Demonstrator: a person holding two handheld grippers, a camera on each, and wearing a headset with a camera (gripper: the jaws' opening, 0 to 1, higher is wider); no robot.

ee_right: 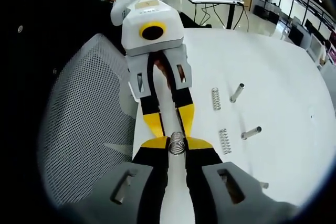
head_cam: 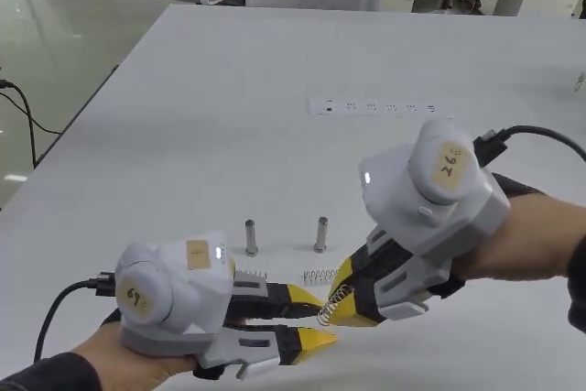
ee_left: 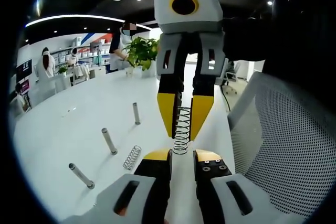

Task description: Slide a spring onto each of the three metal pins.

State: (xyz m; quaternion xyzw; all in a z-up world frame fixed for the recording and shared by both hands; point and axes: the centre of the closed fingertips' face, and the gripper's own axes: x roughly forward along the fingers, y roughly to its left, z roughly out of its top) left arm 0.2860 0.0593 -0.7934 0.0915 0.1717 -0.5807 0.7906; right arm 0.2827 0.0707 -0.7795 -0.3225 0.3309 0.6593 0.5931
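Right gripper (head_cam: 343, 299) pinches a spring (head_cam: 328, 310) near one end, its long axis pointing across at the spread left gripper (head_cam: 325, 320) just beside it, while upright pins (head_cam: 321, 234) stand on the table (head_cam: 275, 135) beyond the spring.

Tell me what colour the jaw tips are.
Yellow tips on black jaws, clearest on the right gripper in the left gripper view.

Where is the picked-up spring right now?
Head view, lower centre: the spring is clamped in the right gripper, just beside the left gripper, nearer than the upright pins.
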